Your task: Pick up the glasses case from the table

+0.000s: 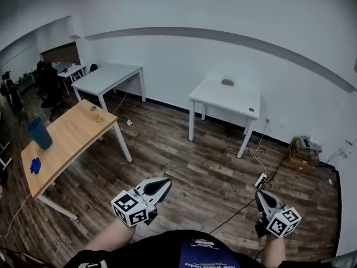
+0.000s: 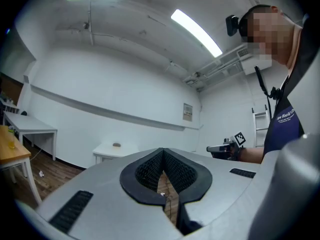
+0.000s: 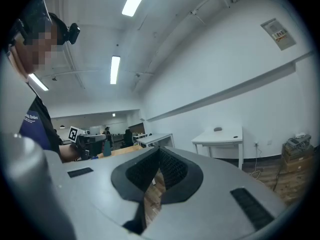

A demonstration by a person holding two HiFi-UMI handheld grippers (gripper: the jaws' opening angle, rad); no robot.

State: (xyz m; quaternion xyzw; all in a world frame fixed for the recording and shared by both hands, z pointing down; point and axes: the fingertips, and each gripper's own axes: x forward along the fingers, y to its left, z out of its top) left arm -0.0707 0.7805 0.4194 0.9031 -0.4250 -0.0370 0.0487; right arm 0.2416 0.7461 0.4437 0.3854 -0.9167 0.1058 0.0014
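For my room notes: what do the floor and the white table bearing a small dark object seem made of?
Floor: matt dark planks with visible grain and seams; wood or laminate, unclear. White table: smooth white top, probably laminate; thin white legs, perhaps metal.

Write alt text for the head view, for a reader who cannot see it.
A person holds the left tongs and right tongs, both shut and empty, level above a dark wooden floor. Ahead stands a white table bearing a small grey oval object; a light wooden table is at left.

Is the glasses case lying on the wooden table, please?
No, the glasses case lies on the white table at the head view's right, by the wall.
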